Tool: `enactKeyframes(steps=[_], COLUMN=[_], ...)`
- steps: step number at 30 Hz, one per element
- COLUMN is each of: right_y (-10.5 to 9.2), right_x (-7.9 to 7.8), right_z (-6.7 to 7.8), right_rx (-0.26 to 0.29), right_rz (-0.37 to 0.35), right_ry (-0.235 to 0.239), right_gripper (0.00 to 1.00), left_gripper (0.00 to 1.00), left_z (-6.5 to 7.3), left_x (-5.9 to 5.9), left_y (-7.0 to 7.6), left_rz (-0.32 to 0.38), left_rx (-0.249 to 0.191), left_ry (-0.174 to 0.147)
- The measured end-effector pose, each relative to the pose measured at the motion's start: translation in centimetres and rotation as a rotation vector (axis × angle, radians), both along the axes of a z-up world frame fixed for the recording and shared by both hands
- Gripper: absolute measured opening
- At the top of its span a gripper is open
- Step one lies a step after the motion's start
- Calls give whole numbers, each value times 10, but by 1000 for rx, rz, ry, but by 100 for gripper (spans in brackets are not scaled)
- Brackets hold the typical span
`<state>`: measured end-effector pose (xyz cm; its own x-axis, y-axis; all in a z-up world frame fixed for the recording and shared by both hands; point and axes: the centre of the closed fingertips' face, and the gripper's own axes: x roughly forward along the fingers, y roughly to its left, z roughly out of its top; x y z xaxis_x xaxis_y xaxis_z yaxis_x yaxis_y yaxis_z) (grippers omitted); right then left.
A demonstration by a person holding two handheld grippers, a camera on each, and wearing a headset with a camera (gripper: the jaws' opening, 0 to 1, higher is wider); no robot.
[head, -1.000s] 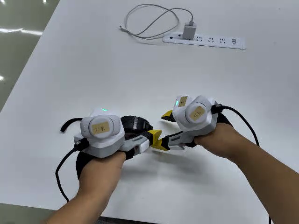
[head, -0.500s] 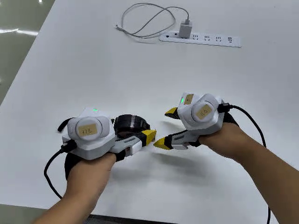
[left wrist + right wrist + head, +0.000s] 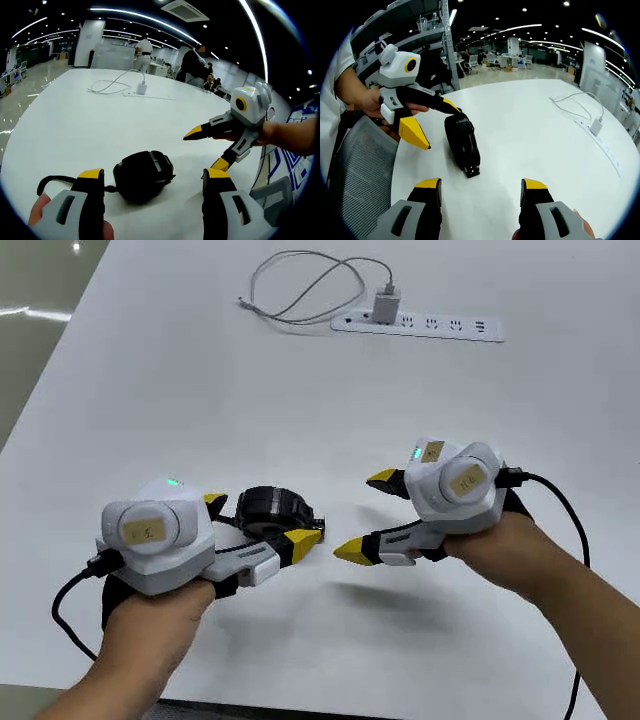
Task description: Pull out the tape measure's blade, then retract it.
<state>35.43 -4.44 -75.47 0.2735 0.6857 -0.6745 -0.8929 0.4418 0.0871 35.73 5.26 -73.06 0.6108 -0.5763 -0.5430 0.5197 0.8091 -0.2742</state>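
The left gripper is standing released, its yellow-tipped jaws spread wide on either side of the tape measure. From its own view neither tip is plainly touching the case. The right gripper is also standing spread and is gripping nothing. It is hovering just beside the tape measure, with its pointed tips aiming back toward it. A hand is wrapping each white plastic gripper body, and a black cable is trailing from each.

The tape measure is lying on the white table. It is a rounded, matte black case with ribbed sides. In the head view the left gripper's body is covering its near edge. In the right gripper view a small dark tab is sticking out at the end nearest the camera, and whether that is the blade's hook is too dim to tell. A thin black strap is looping away from the case, partly behind the left jaw.

Well beyond the tape measure, near the table's far edge, a long white power strip is lying flat. A boxy white charger is sitting plugged into it, and a slim white cable is curling in loose loops beside it.
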Motion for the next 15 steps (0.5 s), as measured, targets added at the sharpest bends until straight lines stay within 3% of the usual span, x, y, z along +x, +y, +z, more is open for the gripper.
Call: enactKeyframes(steps=[15], right_y=[-26], right_x=[-16], right_z=[13], right_rx=[2], right_rz=[-61], right_ry=[-12], right_gripper=[62], left_gripper=[80], left_z=[18], left_x=[-17], left_y=[8], left_rz=[-62], left_rx=[26], left_ry=[-37])
